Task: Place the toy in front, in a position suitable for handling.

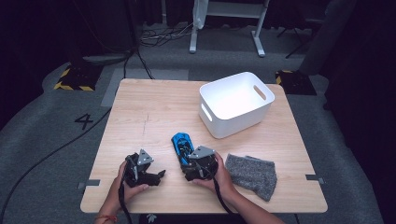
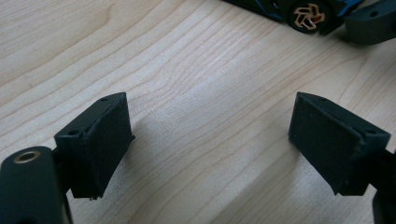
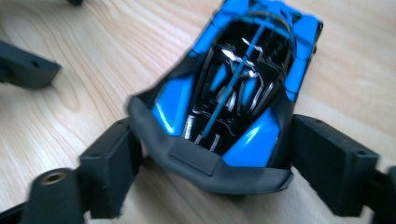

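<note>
Your right claw (image 1: 189, 164) stands over the rear end of the blue toy car (image 1: 181, 145), which lies on the worktop (image 1: 154, 107) near its middle, in front of the white bin (image 1: 234, 103) and left of the grey cloth (image 1: 252, 173). In the right gripper view the car (image 3: 238, 98) sits between the two black jaws, which stand spread to either side of its tail; the left pad lies against or just beside the dark rear bumper and the right one just beside the bodywork, though whether either presses cannot be told. All of the car's underside appears to rest on the wood, so judge it not yet lifted.

Your left claw (image 1: 161, 174) rests low on the worktop to the left of the car, well apart from the bin. In the left gripper view its jaws are spread with only bare wood between them, and one wheel of the car (image 2: 309, 14) shows at the top edge.

Judged from this, you have reached the car and bracketed it. Left to do: closing on it, raising it, and carrying it wherever it belongs, perhaps the bin, which looks empty from here.
</note>
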A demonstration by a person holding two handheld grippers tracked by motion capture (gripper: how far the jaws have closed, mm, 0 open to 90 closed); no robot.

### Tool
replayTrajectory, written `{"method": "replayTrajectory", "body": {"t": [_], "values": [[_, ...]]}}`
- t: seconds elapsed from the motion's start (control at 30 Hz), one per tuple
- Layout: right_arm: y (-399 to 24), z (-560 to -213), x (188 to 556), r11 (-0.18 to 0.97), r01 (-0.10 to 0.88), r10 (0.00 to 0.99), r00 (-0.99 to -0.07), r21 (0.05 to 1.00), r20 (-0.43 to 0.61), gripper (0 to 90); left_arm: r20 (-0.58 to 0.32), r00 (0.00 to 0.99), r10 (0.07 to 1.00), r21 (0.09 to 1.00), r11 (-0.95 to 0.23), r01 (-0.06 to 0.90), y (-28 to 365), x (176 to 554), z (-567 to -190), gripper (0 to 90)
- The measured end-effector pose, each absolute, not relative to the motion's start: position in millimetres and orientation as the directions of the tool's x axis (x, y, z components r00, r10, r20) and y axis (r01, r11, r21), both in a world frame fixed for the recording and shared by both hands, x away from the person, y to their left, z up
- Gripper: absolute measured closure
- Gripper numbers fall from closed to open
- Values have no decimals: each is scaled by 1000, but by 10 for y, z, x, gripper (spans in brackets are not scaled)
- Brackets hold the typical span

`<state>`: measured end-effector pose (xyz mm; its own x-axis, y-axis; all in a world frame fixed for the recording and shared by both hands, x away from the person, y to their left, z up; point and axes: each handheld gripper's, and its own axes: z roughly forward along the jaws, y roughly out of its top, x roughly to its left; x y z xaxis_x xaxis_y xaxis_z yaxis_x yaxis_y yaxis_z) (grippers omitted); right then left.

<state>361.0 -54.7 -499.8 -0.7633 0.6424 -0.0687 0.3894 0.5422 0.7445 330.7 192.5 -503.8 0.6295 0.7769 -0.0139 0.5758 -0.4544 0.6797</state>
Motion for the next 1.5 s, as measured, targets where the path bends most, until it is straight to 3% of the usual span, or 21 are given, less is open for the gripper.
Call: {"method": "replayTrajectory", "body": {"t": [0.33,0.47,0.8,1.2,1.5], "values": [[-389,-4924,3702,519,427,694,-716,741,-74,168,-16,628,778,679,-452,578,1923,3304,-5038,136],[-380,-4996,3778,488,480,720,-694,729,-26,150,-14,629,777,679,-454,576,1925,3303,-5038,136],[-372,-4981,3833,533,470,711,-699,703,-72,201,-15,628,778,679,-453,578,1923,3301,-5038,137],[-586,-4868,3965,662,472,595,-803,583,-25,243,-17,626,779,679,-451,580,1922,3298,-5038,137],[-804,-4800,3984,781,382,447,-894,494,-16,254,-16,627,779,678,-453,579,1905,3293,-5037,137]]}}
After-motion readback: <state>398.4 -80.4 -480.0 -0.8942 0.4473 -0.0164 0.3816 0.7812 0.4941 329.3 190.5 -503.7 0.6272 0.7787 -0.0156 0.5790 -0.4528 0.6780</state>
